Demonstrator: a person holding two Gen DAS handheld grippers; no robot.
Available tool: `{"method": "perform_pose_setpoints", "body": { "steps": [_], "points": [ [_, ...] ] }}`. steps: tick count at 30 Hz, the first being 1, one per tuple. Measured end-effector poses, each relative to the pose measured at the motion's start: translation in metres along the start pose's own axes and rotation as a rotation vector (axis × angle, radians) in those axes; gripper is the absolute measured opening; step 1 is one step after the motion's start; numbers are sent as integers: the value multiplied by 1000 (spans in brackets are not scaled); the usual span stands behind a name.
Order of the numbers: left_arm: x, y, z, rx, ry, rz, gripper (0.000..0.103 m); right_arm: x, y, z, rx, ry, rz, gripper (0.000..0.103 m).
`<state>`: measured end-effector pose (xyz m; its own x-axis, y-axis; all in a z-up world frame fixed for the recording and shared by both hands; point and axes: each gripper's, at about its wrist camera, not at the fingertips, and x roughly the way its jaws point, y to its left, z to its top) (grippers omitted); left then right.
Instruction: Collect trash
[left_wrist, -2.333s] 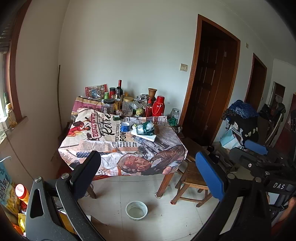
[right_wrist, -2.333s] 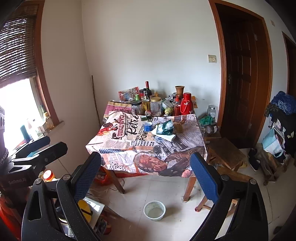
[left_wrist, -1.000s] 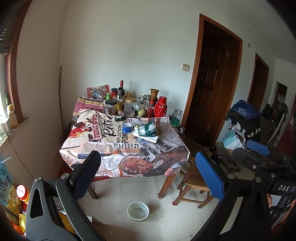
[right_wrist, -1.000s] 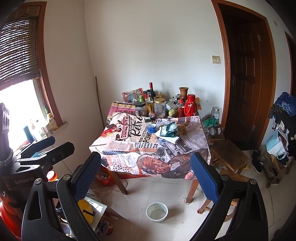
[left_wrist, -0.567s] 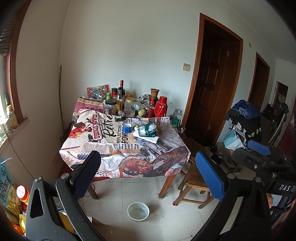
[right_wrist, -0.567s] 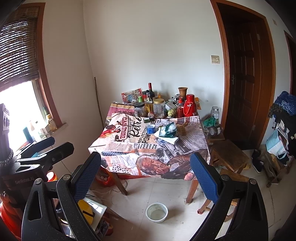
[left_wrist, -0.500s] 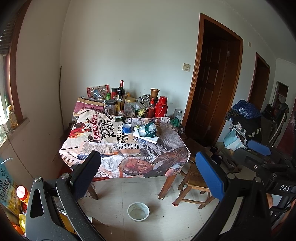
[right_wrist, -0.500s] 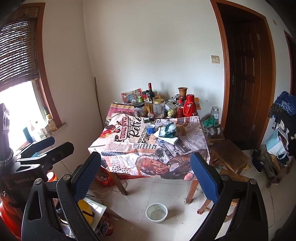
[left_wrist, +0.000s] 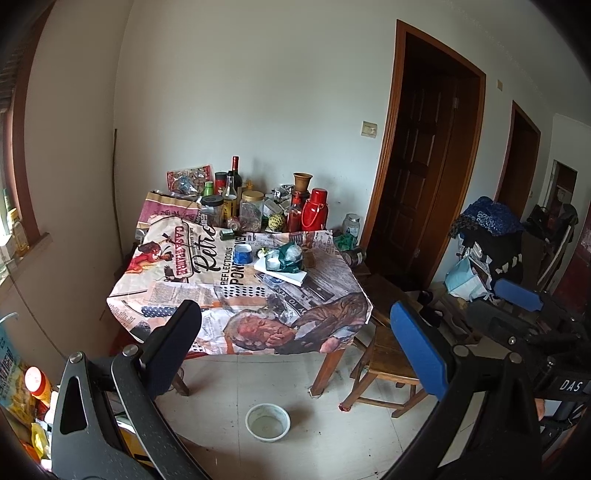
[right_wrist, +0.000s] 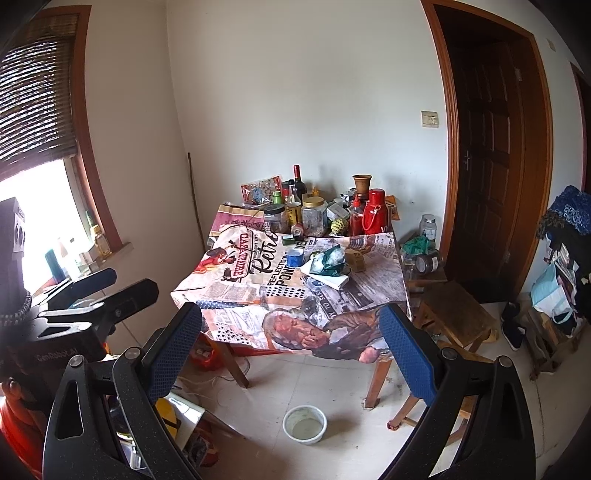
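Observation:
A table (left_wrist: 207, 291) with a printed newspaper-style cloth stands against the far wall. On it lies crumpled green and clear plastic trash (left_wrist: 286, 254) on a white book, with a small blue cup (left_wrist: 242, 254) beside it; both also show in the right wrist view, the trash (right_wrist: 330, 261) and the cup (right_wrist: 295, 257). My left gripper (left_wrist: 295, 343) is open and empty, well short of the table. My right gripper (right_wrist: 291, 343) is open and empty, also far from the table. Each gripper shows at the edge of the other's view.
Bottles, jars and a red thermos (left_wrist: 314, 214) crowd the table's back edge. A white bowl (left_wrist: 268, 422) sits on the floor in front. Wooden stools (left_wrist: 391, 354) stand right of the table, by dark doors. Clutter lies at the lower left and far right.
Both views have shifted only slightly; the table sits a touch lower and nearer than 2.3 s ago. Both grippers stay open and empty.

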<state>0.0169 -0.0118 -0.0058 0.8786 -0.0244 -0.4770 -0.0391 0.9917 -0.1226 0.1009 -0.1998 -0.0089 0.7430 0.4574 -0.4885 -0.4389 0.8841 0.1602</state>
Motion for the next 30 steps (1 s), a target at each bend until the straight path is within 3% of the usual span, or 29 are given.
{"method": "perform_pose_setpoints", "body": {
  "steps": [7,14,30],
  "points": [
    [25,-15,-3,-15,35,36,103,15,-20,4,6,24,9,96],
    [72,-2,11,-26,78,54,103,51,-37,10,40,66,-11,96],
    [224,88,115,100,63,-26,103,195,-18,84,116,85,-153,96]
  ]
}}
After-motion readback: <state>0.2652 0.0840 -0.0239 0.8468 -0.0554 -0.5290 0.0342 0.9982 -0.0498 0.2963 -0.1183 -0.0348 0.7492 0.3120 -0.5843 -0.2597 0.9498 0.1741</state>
